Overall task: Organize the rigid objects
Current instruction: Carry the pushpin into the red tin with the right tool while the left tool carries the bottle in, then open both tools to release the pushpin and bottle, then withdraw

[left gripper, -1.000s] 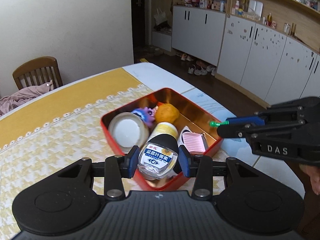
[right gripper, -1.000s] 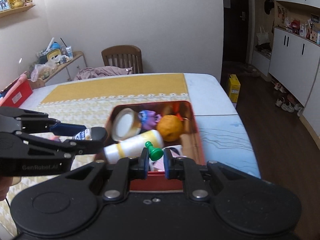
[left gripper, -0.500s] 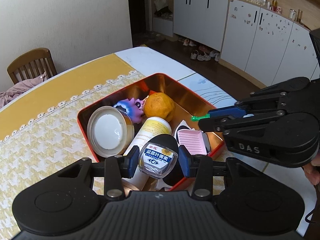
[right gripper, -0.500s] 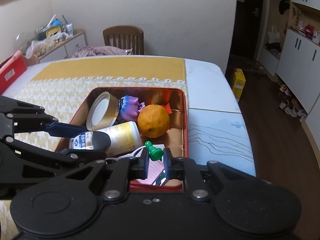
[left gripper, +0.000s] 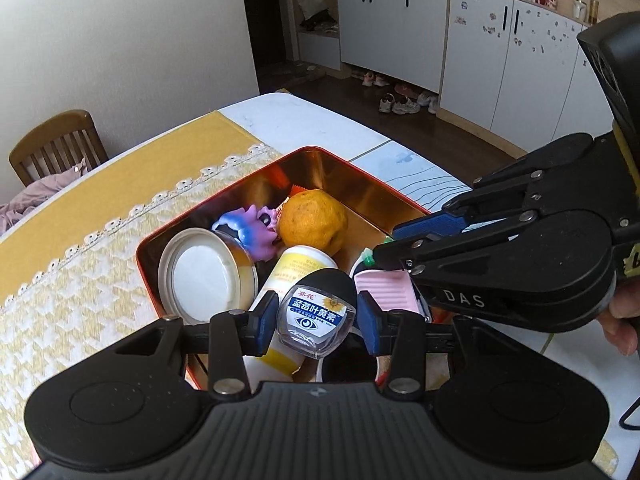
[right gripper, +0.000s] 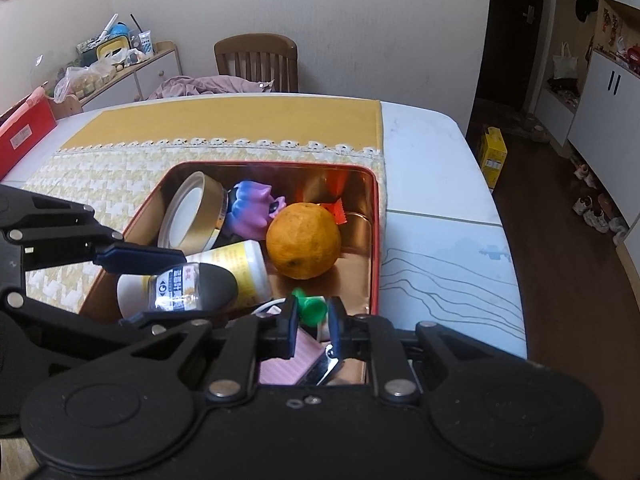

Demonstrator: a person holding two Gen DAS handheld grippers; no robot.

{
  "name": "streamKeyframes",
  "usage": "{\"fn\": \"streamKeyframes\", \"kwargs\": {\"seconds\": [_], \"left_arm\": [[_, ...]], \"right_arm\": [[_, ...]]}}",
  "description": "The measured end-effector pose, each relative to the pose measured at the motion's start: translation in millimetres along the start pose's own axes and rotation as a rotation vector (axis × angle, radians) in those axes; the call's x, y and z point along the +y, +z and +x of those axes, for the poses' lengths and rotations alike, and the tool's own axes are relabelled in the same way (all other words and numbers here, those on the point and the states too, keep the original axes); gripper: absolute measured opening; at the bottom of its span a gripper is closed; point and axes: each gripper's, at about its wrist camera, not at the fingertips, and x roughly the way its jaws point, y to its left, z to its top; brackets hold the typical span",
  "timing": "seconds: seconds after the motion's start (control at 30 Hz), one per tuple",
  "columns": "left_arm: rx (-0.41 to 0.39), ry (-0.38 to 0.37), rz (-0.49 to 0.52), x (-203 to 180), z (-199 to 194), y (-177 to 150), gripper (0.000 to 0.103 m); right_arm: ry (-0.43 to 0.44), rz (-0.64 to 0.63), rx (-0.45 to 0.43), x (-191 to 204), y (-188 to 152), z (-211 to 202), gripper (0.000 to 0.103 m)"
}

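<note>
**Gripped bottle and green pin poised over the red tin**

Hovering above the near end of a red tin (left gripper: 224,216), 2 handheld grippers are seen side by side. A small clear bottle with a black cap (left gripper: 316,314) is clamped between the blue pads of the left gripper (left gripper: 316,320); its white-and-blue label faces the camera, and the cap points away, toward the tin's contents. In the right wrist view the same bottle (right gripper: 188,288) is seen held over the tin's near left part, just above a white and yellow bottle (right gripper: 236,272) that lies on its side.

A green pin-shaped piece (right gripper: 310,308) sits between the fingers of the right gripper (right gripper: 312,322), whose jaws are opening; whether the pads still press on the piece cannot be told. It is placed low over the tin's near right part, above a pink ribbed item (right gripper: 286,360).

Inside the tin, an orange fruit (right gripper: 304,240) is found at the middle right, a purple and blue toy (right gripper: 252,208) beside it on its left, and a round gold-rimmed lid or jar (right gripper: 194,212) at the far left, tilted on edge. The tin rests on a yellow and white patterned cloth (right gripper: 100,176) spread over a pale table (right gripper: 440,216).
</note>
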Motion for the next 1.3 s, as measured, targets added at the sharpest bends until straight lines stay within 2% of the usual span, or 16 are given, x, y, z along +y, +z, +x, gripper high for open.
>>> {"fn": "streamKeyframes", "kwargs": {"seconds": [0.23, 0.37, 0.73, 1.07, 1.3], "left_arm": [[-0.003, 0.024, 0.044, -5, 2, 0, 0.043], [0.001, 0.008, 0.043, -5, 3, 0, 0.053], [-0.019, -0.014, -0.031, 4, -11, -3, 0.059], [-0.072, -0.022, -0.102, 20, -43, -4, 0.060], [-0.108, -0.022, -0.161, 36, -67, -12, 0.060]], "right_arm": [[0.015, 0.007, 0.000, -3, -2, -3, 0.020], [0.026, 0.020, -0.005, -4, -3, -8, 0.020], [0.049, 0.063, -0.033, -5, -5, -26, 0.023], [0.073, 0.089, -0.070, 5, -4, -50, 0.025], [0.085, 0.109, -0.091, 21, -6, -66, 0.037]]}}
